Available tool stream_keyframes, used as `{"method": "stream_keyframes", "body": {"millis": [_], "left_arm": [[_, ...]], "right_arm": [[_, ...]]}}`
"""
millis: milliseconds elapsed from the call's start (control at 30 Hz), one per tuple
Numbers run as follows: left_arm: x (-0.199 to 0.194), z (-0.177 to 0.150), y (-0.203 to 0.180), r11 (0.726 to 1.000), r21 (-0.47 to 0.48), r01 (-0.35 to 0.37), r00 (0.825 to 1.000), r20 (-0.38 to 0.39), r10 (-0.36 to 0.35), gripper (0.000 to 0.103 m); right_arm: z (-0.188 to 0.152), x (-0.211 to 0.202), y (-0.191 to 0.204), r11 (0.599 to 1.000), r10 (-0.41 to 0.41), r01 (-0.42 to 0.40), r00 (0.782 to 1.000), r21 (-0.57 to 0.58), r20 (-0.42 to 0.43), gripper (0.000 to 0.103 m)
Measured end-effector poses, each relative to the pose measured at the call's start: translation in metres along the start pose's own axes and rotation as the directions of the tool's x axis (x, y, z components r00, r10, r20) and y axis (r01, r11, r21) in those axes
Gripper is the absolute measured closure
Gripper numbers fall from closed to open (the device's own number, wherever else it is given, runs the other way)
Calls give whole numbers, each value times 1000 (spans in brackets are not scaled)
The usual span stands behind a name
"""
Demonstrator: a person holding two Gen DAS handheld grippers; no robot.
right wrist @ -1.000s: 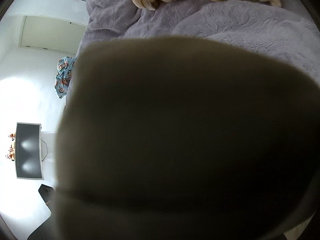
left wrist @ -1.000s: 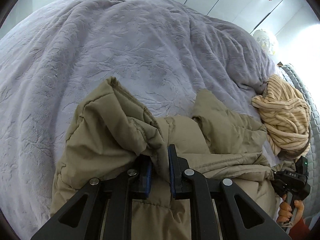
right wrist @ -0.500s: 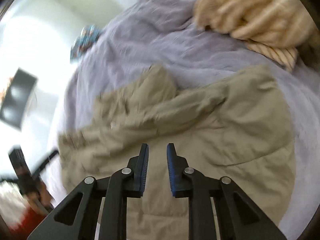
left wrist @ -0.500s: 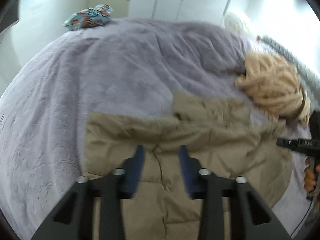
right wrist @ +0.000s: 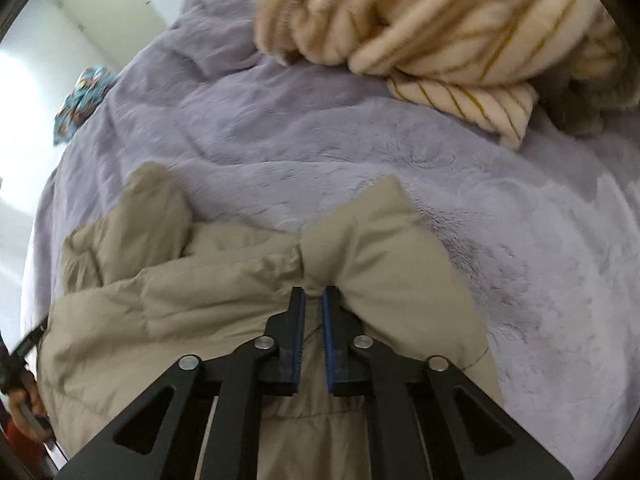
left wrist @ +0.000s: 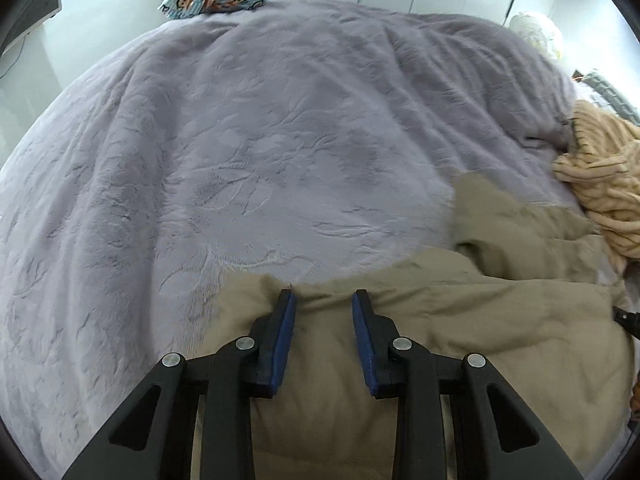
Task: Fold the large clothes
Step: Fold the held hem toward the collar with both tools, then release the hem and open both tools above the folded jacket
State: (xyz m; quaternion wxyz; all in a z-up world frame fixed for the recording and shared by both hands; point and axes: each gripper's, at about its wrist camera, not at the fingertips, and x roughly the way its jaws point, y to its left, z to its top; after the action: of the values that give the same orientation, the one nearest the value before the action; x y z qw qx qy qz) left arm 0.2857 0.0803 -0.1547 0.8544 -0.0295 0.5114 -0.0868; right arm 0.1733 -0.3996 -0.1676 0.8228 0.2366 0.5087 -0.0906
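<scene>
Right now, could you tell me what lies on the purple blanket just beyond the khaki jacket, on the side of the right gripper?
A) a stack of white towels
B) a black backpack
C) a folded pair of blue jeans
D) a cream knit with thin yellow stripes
D: past the khaki puffer jacket, a bunched cream knit with thin yellow stripes rests on the purple blanket in the right wrist view.

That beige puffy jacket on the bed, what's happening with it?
A person is folding the beige jacket on a purple blanket, working a two-finger gripper in each hand. The right gripper is pinched shut on a gathered fold near one corner. The left gripper hangs open over the jacket's far edge, gripping nothing. A striped cream garment lies bunched beyond it.
</scene>
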Motion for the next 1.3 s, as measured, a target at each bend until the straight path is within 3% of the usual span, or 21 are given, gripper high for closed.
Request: {"method": "stream_keyframes", "body": {"millis": [167,333,467,600,633,700,833,900,1100,1200,1267,1300], "left_arm": [[27,1,5,999,-38,-16,1000,-9,16,70],[37,5,6,998,-48,-34,999,-17,33,70],[23,7,6,997,-58,-57,998,-12,57,70],[-18,0,5,993,-85,-81,997,9,82,69],[-28,-3,3,994,-77,-76,997,12,77,65],[-46,-10,-2,995,-61,-80,996,22,82,23],[-84,-30,-12,998,-38,-53,997,50,55,23],[-92,-39,-15,998,-45,-51,998,31,52,23],[-112,-82,-23,996,-60,-61,998,-28,59,23],[-121,-103,-24,996,-89,-28,998,-61,22,23],[-124,-113,-24,995,-101,-28,997,-75,21,23],[-126,-118,-24,994,-104,-33,996,-84,25,21]], "right_arm": [[10,37,-18,995,28,-28,1000,91,4,100],[19,38,-33,979,49,-52,999,198,18,101],[21,16,-35,968,5,-16,999,252,45,95],[13,-13,-26,977,-24,8,997,211,70,94],[12,-17,-23,980,-21,5,997,200,77,94],[2,-33,-18,982,-5,-11,997,189,83,94],[-22,-58,-8,982,45,-59,996,178,83,92],[-37,-69,-5,982,66,-78,995,172,74,87],[-89,-100,1,979,94,-104,994,178,61,58],[-111,-109,1,975,120,-127,992,182,45,44],[-125,-112,3,973,138,-141,990,183,29,28],[-130,-112,5,973,144,-145,989,180,20,27]]}}
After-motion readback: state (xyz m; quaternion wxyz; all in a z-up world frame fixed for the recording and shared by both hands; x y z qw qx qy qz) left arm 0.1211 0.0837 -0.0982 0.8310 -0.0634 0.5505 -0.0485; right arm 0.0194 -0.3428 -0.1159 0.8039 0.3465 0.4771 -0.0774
